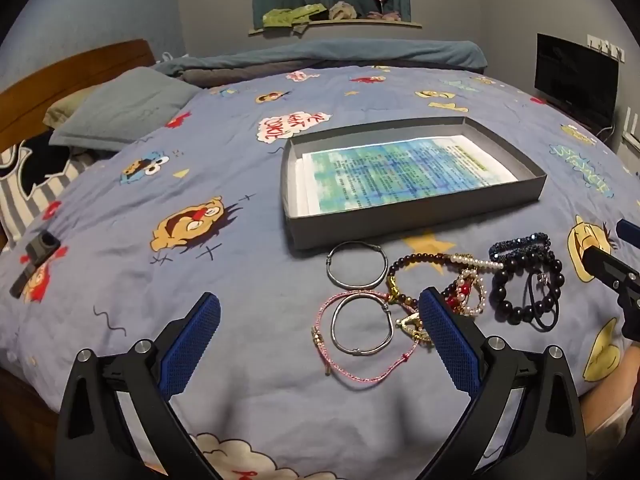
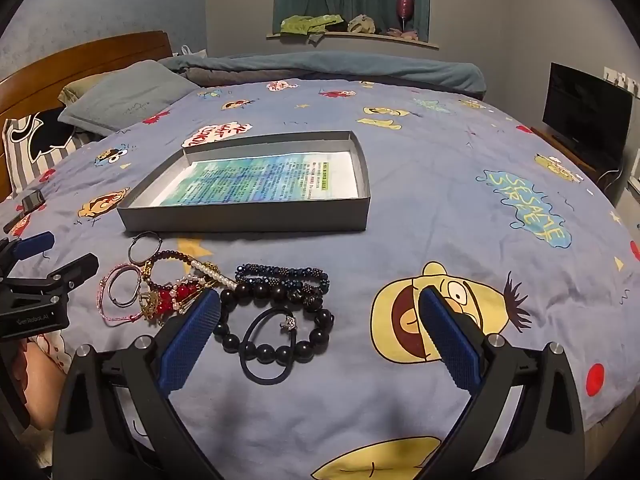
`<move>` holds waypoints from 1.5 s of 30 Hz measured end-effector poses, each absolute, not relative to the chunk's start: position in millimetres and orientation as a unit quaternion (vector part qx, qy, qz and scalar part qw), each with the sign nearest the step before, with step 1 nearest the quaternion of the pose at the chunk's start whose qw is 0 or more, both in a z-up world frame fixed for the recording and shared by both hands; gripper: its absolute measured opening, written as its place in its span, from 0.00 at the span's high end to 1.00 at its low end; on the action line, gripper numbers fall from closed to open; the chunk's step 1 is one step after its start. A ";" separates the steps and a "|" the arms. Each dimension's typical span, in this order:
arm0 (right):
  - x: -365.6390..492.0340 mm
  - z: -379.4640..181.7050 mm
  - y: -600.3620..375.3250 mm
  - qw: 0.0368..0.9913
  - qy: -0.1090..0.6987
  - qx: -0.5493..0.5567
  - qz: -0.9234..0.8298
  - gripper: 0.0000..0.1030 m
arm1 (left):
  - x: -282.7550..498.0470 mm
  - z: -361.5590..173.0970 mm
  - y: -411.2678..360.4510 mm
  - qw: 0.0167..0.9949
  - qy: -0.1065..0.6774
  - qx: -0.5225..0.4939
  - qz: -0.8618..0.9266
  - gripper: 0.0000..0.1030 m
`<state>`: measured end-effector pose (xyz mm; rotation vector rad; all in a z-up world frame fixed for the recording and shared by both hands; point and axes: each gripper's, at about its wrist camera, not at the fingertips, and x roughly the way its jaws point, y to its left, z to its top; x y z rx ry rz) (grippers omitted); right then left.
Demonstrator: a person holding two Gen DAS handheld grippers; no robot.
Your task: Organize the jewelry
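Note:
A pile of jewelry lies on the cartoon bedspread in front of a shallow grey box [image 1: 400, 222] lined with printed paper. In the pile are two silver bangles [image 1: 357, 265], a pink cord bracelet [image 1: 360, 378], a red-and-pearl bracelet [image 1: 466, 296], a black bead bracelet [image 1: 520, 312] around a black hair tie [image 2: 256, 376], and dark blue sparkly bracelets [image 2: 280, 272]. My left gripper [image 1: 320, 296] hovers open over the lower bangle and pink cord, holding nothing. My right gripper [image 2: 320, 298] hovers open above the black bead bracelet [image 2: 264, 350], also holding nothing. Each gripper shows at the edge of the other's view.
Pillows [image 1: 128, 108] and a wooden headboard [image 1: 72, 72] lie at the far left, with a folded blanket [image 1: 320, 54] along the far edge. A small black object [image 1: 36, 254] rests on the bed at left. A dark TV [image 2: 586, 112] stands beyond the right side.

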<state>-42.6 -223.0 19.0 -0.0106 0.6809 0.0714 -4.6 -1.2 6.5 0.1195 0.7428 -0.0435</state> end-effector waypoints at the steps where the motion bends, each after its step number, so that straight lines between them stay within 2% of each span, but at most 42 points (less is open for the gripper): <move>1: -41.5 17.7 -221.4 0.942 0.334 -0.006 0.035 0.05 | -4.0 6.5 -0.9 0.930 0.364 0.057 -0.022 0.05; 45: -38.7 21.0 -225.2 0.941 0.336 -0.005 0.033 0.05 | -0.4 6.5 -6.5 0.929 0.365 0.057 -0.029 0.05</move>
